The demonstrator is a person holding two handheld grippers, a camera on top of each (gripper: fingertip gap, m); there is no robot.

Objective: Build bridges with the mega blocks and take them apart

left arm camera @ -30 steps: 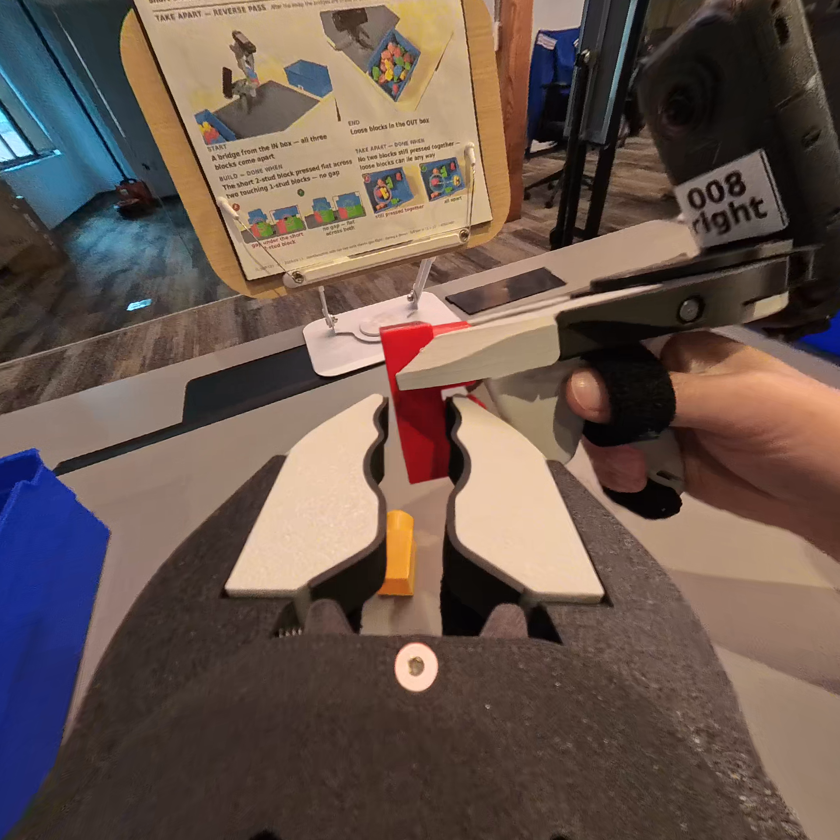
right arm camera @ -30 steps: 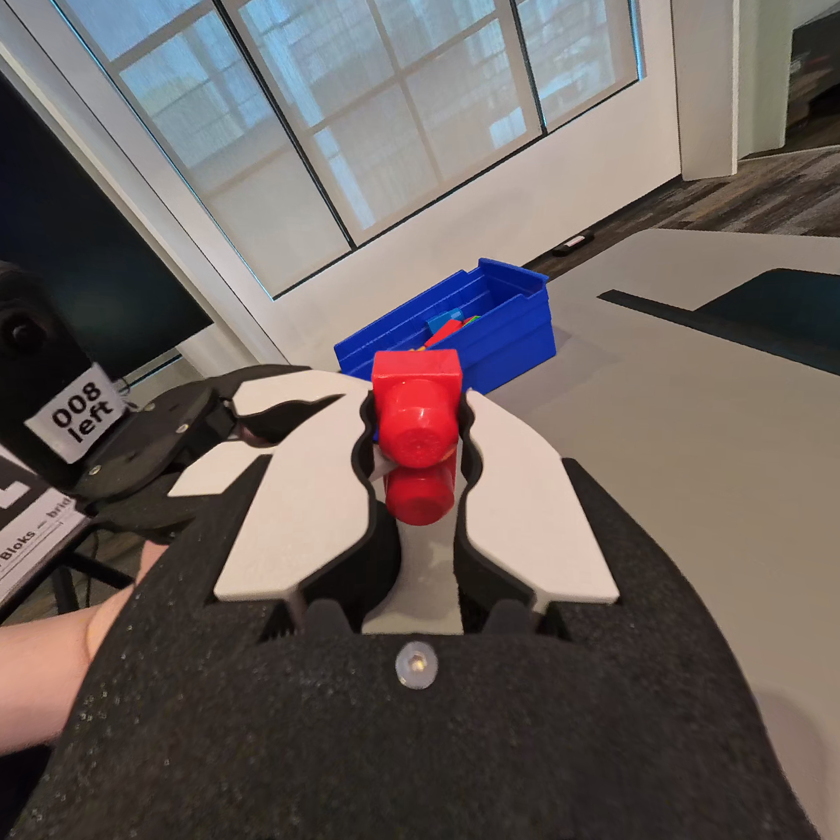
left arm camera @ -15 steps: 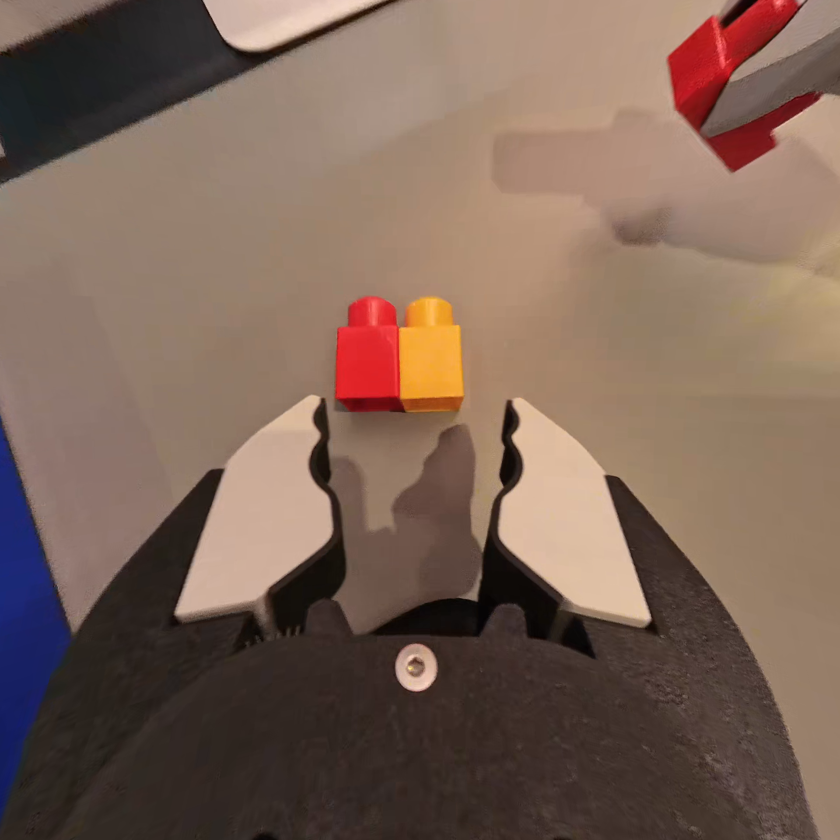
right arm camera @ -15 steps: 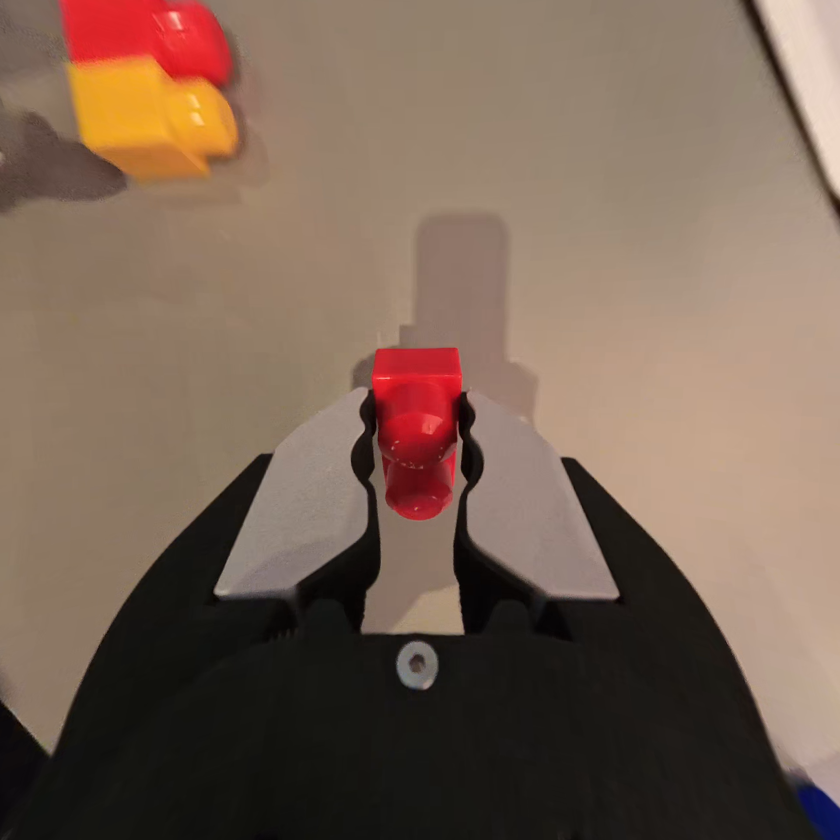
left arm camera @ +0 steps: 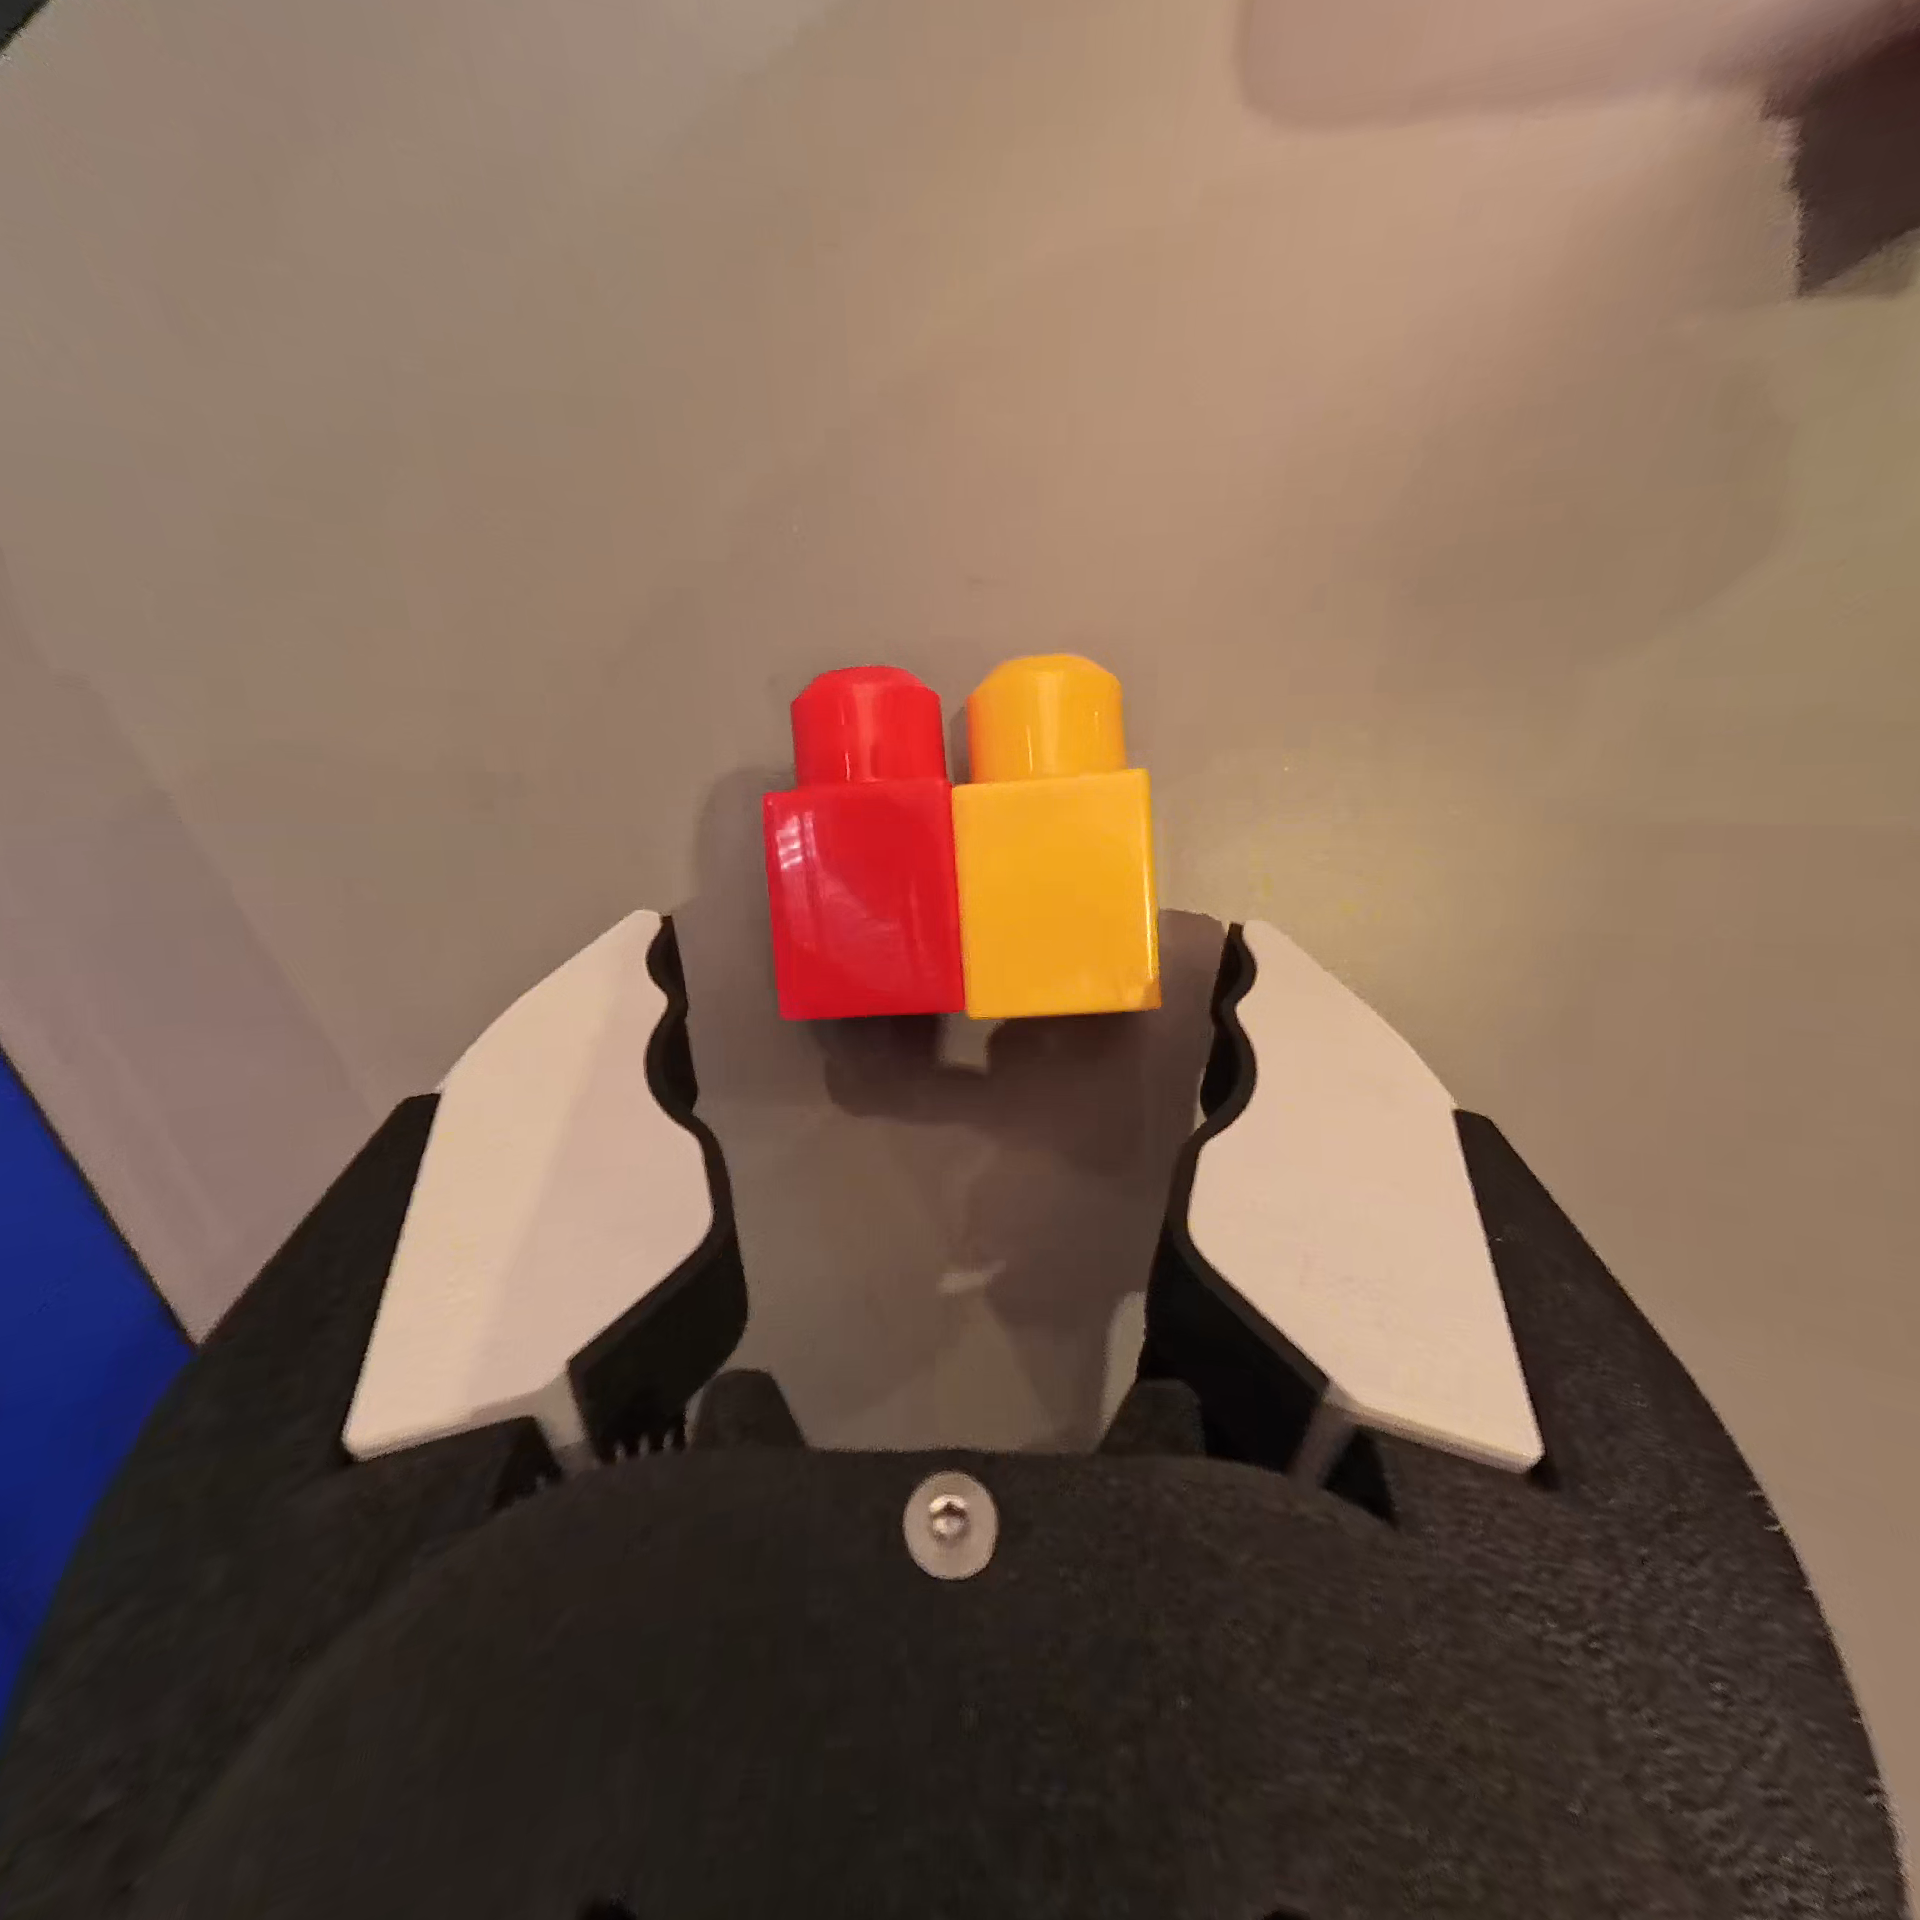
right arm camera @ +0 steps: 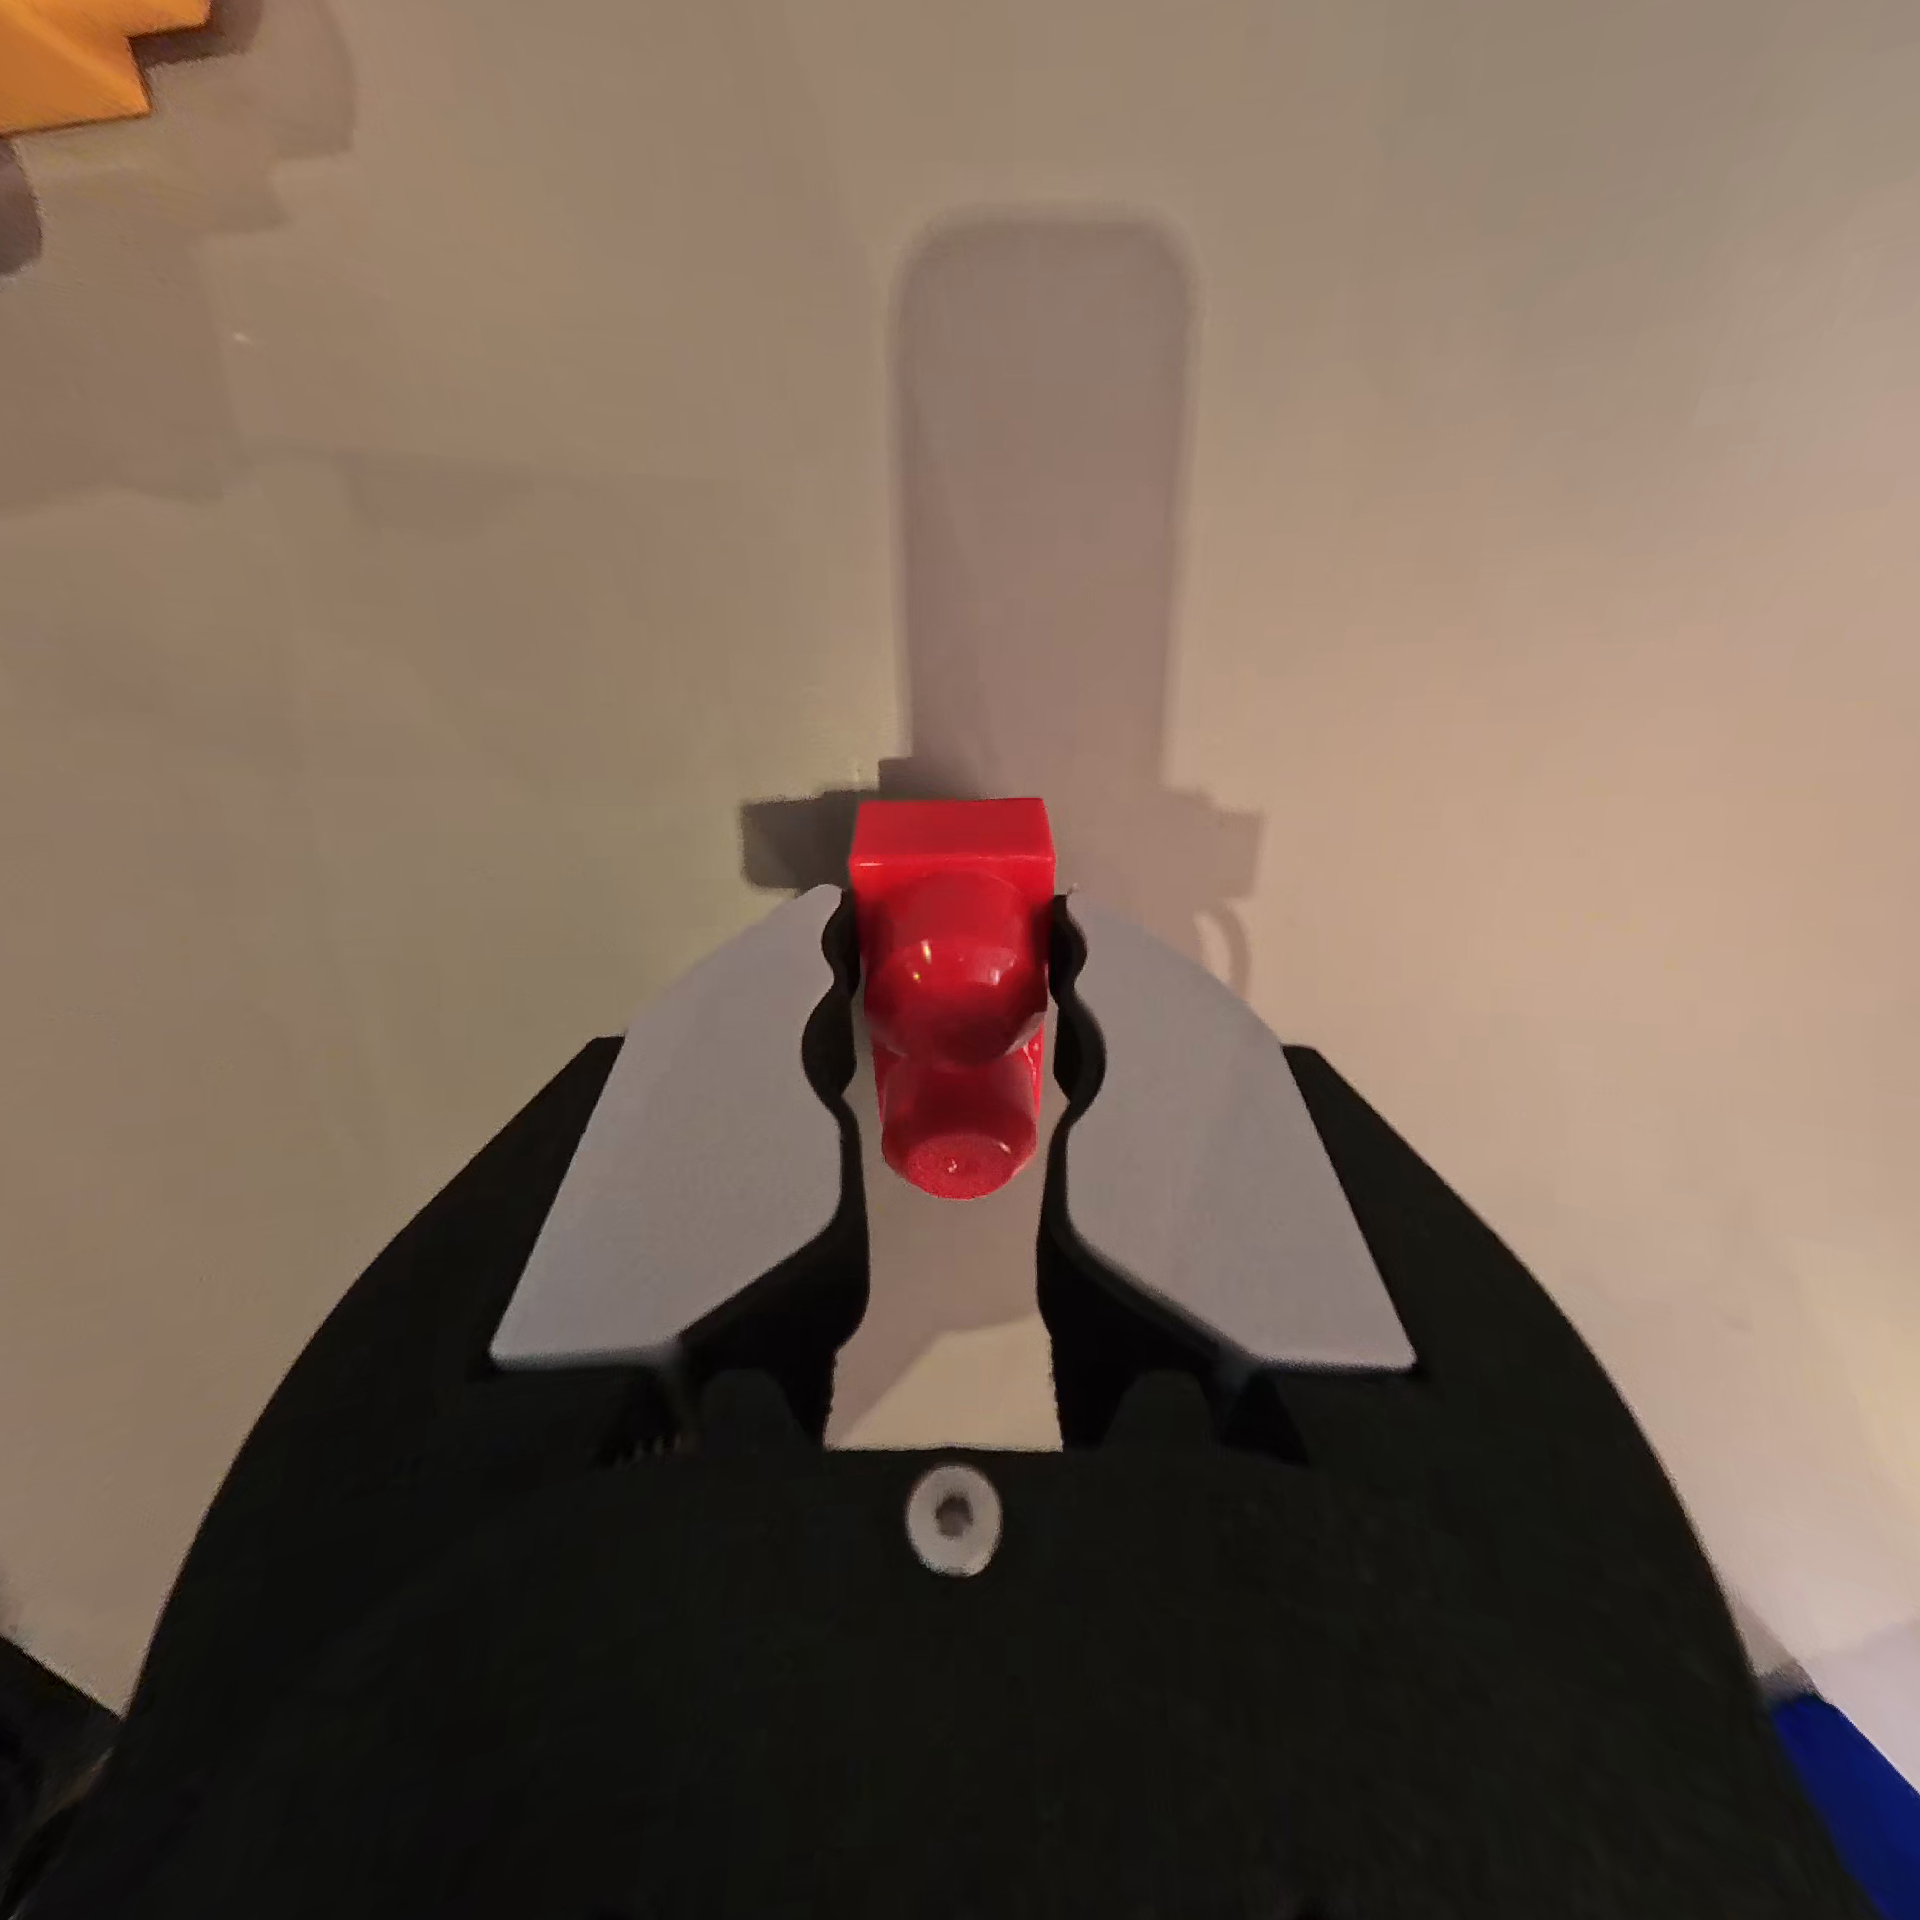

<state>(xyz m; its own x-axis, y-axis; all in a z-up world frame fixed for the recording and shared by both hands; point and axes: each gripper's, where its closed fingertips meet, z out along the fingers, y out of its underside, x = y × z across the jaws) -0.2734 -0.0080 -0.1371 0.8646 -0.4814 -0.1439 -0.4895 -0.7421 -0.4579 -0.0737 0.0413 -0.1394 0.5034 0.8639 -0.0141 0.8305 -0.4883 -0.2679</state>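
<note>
Hovering over the grey table (left arm camera: 416, 416), the left gripper (left arm camera: 945, 925) has its white fingers (left arm camera: 540, 1174) spread wide with nothing between them. Just beyond the fingertips stand two one-stud blocks, a small red block (left arm camera: 862, 904) and an orange block (left arm camera: 1055, 894), touching side by side, studs pointing away from the camera (their shadow falls toward the gripper). A strip of blue bin (left arm camera: 52, 1299) shows at the table's left edge in this view.

The right gripper (right arm camera: 951, 904) is clamped on a two-stud red block (right arm camera: 951, 997), its fingers (right arm camera: 686, 1122) pressing the block's sides and the studs facing the camera. The block is above the table, casting a long shadow on it. At the top left corner of the right wrist view, a part of the orange block (right arm camera: 73, 73) is visible, well apart from the held block. A blue corner (right arm camera: 1860, 1766) shows at lower right.
</note>
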